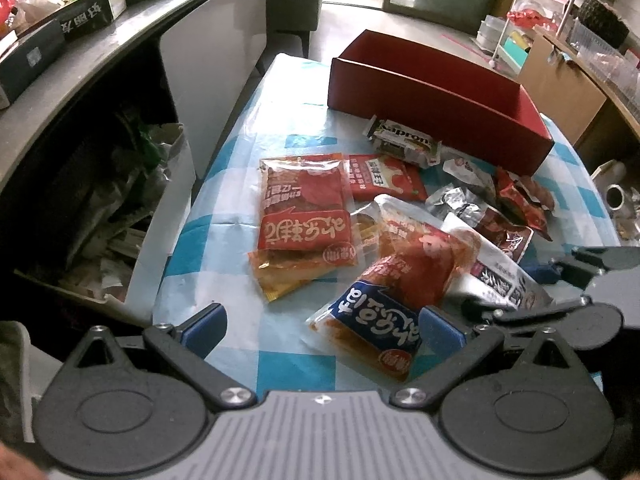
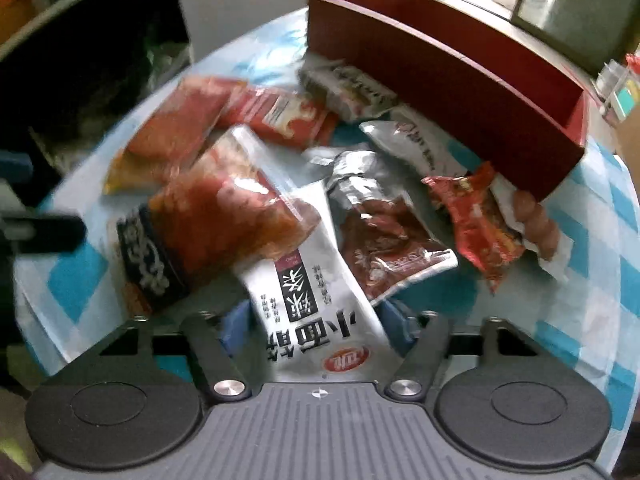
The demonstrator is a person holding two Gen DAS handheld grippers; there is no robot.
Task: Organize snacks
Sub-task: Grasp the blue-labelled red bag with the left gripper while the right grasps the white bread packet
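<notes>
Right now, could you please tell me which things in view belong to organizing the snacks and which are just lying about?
Belongs to the job:
- red box
- white snack packet, between the right hand-held gripper's fingers
- blue-labelled packet
- red packet

Just lying about:
- dark boxes on the counter
- cardboard box

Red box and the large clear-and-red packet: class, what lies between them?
In the left wrist view, bare checked cloth separates the red box from the large clear-and-red packet.
</notes>
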